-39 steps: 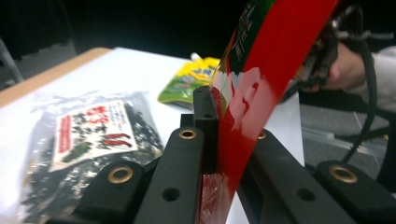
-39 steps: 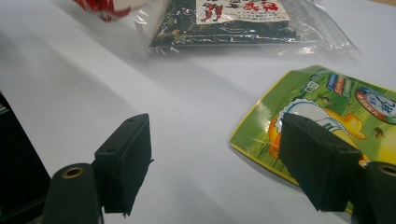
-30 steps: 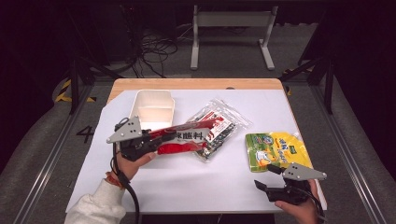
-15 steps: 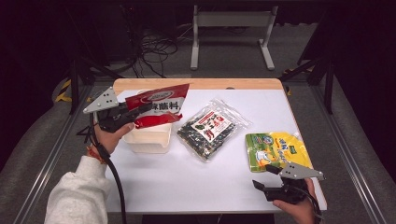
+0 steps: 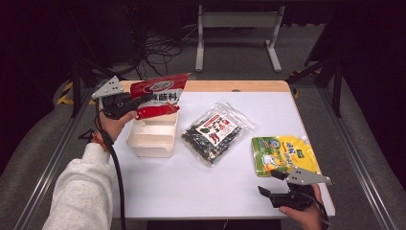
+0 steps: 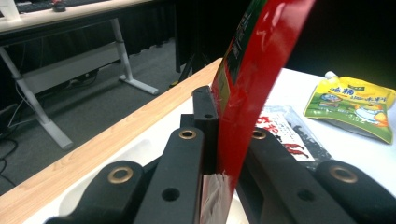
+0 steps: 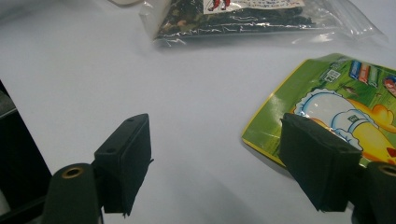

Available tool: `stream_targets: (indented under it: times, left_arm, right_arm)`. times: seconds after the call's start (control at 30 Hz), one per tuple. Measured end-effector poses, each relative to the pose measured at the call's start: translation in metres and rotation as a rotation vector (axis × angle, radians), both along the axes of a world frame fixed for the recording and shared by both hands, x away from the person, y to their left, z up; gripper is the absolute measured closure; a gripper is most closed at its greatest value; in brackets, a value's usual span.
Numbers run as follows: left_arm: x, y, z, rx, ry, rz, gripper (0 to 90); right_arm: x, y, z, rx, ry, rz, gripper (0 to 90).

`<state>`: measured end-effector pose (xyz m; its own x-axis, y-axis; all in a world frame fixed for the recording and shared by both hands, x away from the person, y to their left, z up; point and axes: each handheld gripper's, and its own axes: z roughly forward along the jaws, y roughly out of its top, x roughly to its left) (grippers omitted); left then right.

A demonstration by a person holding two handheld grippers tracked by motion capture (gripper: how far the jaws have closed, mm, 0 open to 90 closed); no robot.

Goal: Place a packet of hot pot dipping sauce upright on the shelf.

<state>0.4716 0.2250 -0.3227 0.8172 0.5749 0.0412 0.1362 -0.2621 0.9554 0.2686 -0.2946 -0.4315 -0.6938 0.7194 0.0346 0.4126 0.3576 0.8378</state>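
Red packet [image 5: 158, 96] in left gripper [image 5: 139, 101], long axis seemingly level, over tray [image 5: 152, 139]

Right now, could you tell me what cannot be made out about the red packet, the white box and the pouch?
- red packet: its gripped end is hidden between the jaws of the left gripper in the high view; the left gripper view cuts off its top.
- white box: the packet covers its far end in the high view.
- yellow-green pouch: the right gripper view cuts it off; its print is too small in the high view.
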Motion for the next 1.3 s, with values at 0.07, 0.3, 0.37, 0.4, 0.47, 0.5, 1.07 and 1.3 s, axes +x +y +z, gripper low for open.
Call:
stream_targets:
  times: [0.07,0.3,0.37,0.4,0.47,0.5,1.07,1.3]
  left_arm:
    - [0.003,0.000,-0.002,0.000,0.006,0.002,89.9]
    - [0.021,-0.002,-0.010,0.023,0.030,0.008,89.9]
    - [0.026,-0.003,-0.013,0.032,0.038,0.012,89.9]
    - [0.029,-0.004,-0.014,0.033,0.040,0.008,89.9]
    - [0.033,-0.005,-0.015,0.039,0.043,0.014,89.9]
    - [0.036,-0.005,-0.016,0.044,0.044,0.013,89.9]
    - [0.072,-0.011,-0.036,0.058,0.098,0.032,89.6]
    - [0.074,-0.006,-0.042,0.034,0.126,0.051,88.5]
  right_arm:
    - [-0.001,0.000,0.000,0.003,-0.004,0.000,25.4]
    - [-0.008,0.000,0.000,0.001,-0.033,0.002,25.4]
    - [-0.011,0.001,-0.001,-0.001,-0.040,0.009,25.4]
    - [-0.013,0.001,-0.002,-0.008,-0.041,0.011,25.4]
    - [-0.015,0.002,-0.003,-0.014,-0.041,0.008,25.4]
    - [-0.016,0.002,-0.003,-0.013,-0.040,0.006,25.4]
    - [-0.033,-0.006,-0.009,-0.018,-0.018,-0.048,25.4]
    - [-0.033,-0.003,-0.010,-0.027,-0.009,-0.037,25.4]
